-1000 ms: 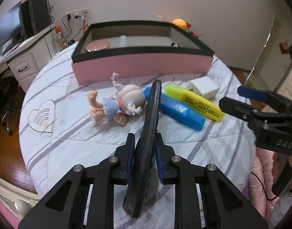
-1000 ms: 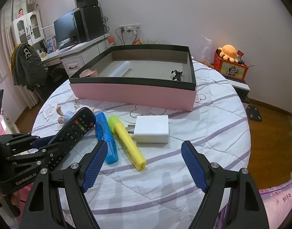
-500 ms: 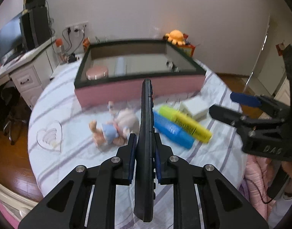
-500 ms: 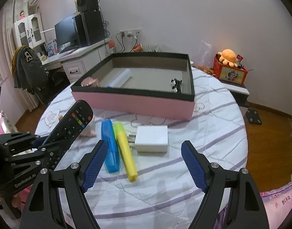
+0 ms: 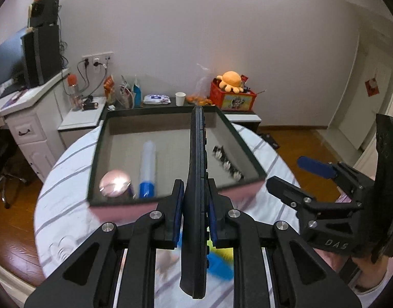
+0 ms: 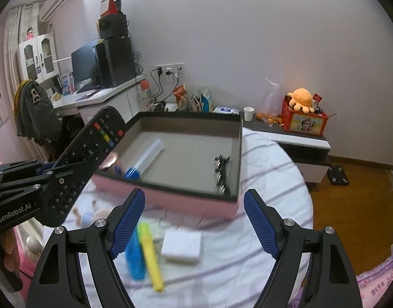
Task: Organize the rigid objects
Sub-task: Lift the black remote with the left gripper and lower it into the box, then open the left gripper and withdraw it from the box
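My left gripper (image 5: pixel 195 200) is shut on a black remote control (image 5: pixel 196 179), held edge-up in the air before the pink box (image 5: pixel 170 208). The right wrist view shows the remote (image 6: pixel 86 159) at the left, level with the box's near left corner. The pink box with the dark rim (image 6: pixel 196 197) holds a clear tube with a blue cap (image 6: pixel 145 159), a pink round lid (image 5: pixel 115 186) and a small black item (image 6: pixel 222 169). My right gripper (image 6: pixel 193 220) is open and empty above a blue marker (image 6: pixel 134 256), a yellow highlighter (image 6: pixel 150 251) and a white charger (image 6: pixel 182 246).
A small doll (image 6: pixel 88 215) lies on the striped round table (image 6: pixel 273 205) left of the markers. A white desk with a monitor (image 6: pixel 86 71) stands at the back left. A low shelf with an orange plush (image 6: pixel 300 98) is behind the box.
My left gripper has lifted the remote off the table and carried it forward towards the box. The right gripper has also risen and stays open.
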`<action>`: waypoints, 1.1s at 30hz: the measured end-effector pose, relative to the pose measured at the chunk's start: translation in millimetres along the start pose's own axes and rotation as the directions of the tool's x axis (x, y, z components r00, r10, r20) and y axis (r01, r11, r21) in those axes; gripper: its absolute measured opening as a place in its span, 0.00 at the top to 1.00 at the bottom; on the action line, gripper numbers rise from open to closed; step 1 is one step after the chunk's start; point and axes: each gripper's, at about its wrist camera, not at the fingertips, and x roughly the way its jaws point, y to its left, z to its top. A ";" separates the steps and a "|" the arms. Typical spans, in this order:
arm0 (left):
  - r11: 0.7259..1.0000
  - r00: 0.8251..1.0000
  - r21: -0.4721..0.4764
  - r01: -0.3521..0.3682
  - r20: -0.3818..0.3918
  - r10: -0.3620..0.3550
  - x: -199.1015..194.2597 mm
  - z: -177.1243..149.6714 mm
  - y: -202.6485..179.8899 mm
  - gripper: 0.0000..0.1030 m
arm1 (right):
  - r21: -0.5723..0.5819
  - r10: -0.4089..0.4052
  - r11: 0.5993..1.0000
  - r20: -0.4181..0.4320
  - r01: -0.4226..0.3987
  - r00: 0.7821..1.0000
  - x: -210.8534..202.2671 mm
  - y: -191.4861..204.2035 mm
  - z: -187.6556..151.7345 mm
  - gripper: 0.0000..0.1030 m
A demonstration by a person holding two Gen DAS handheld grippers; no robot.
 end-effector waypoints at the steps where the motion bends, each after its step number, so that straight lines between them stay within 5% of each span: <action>1: 1.000 1.000 -0.007 0.003 -0.004 -0.003 8.2 5.6 -0.5 0.84 | 0.001 -0.002 1.000 0.005 0.002 1.000 3.9 -2.3 4.1 0.21; 13: 0.990 0.994 -0.143 0.014 -0.101 -0.029 123.9 43.7 18.4 0.84 | 0.026 -0.002 1.000 -0.014 0.003 1.000 73.6 -45.5 40.5 0.21; 21: 0.964 0.979 -0.266 0.020 -0.189 -0.073 163.3 25.4 38.4 0.84 | 0.020 0.013 1.000 -0.065 -0.011 0.998 111.0 -51.3 41.1 0.21; 29: 0.975 0.973 -0.206 -0.088 -0.225 0.040 159.3 15.6 44.4 0.81 | -0.007 0.028 1.000 -0.100 -0.029 0.995 125.5 -37.6 40.3 0.21; 31: 0.976 0.970 -0.189 -0.111 -0.235 0.065 157.4 13.9 46.1 0.75 | -0.022 0.003 1.000 -0.103 -0.005 0.995 126.6 -33.6 39.9 0.21; 33: 0.979 0.967 -0.165 -0.118 -0.242 0.076 155.6 13.2 45.3 0.51 | -0.015 0.000 1.000 -0.104 -0.002 0.995 126.8 -32.7 41.1 0.20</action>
